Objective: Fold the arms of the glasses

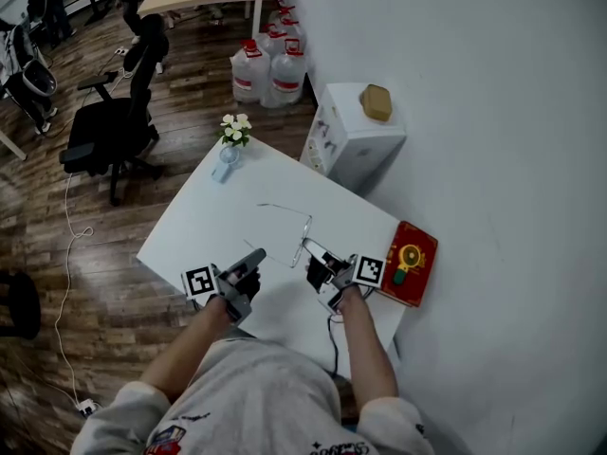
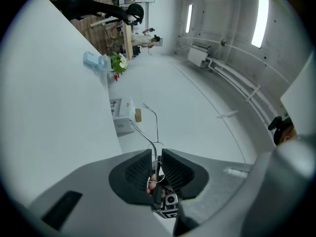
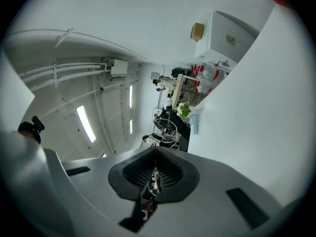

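Thin wire-framed glasses (image 1: 305,230) lie open on the white table (image 1: 209,216). My right gripper (image 1: 308,247) is shut on the frame at its near end; in the right gripper view the jaws (image 3: 155,154) are closed on the wire, with the glasses' rims (image 3: 165,132) showing just beyond them. My left gripper (image 1: 258,254) sits to the left, pointing across at the right one. In the left gripper view its jaws (image 2: 156,157) stand a little apart, and one glasses arm (image 2: 148,141) runs up out of the gap, close to the left pad (image 2: 139,169).
A red box (image 1: 410,262) lies on the table's right corner beside my right gripper. A small flower vase (image 1: 230,140) stands at the far corner. Beyond it are a white cabinet (image 1: 356,131), water bottles (image 1: 270,64) and an office chair (image 1: 114,126).
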Motion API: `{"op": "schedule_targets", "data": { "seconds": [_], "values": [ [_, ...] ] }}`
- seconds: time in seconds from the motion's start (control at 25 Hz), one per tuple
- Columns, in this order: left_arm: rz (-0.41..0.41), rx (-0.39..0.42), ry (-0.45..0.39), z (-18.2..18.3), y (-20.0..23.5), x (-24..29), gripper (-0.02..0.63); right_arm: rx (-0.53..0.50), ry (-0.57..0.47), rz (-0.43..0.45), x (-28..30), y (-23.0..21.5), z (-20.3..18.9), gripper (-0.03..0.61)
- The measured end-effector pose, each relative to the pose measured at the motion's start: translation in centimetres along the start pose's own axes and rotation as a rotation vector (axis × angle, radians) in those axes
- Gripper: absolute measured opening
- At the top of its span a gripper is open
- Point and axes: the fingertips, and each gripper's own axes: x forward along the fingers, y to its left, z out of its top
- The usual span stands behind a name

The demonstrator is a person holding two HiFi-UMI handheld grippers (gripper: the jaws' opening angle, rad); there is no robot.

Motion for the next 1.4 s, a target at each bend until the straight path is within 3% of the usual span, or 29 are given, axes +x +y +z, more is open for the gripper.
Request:
{"op": "schedule_targets", "data": {
  "seconds": [0.2,0.8,1.4],
  "values": [
    [-0.018,-0.001,-0.007,0.3,0.0,-0.2,0.012,0.006,0.008,0.008,0.5,0.3,-0.6,0.009],
    [0.013,0.013,0.053,0.2,-0.6,2.1,0.005,0.014,0.052,0.015,1.3,0.0,-2.1,0.009],
    [0.027,-0.009,0.212,-2.5,-1.7,4.9,0.005,-0.017,0.137,0.022,1.4,0.0,-4.2,0.009]
  ]
}}
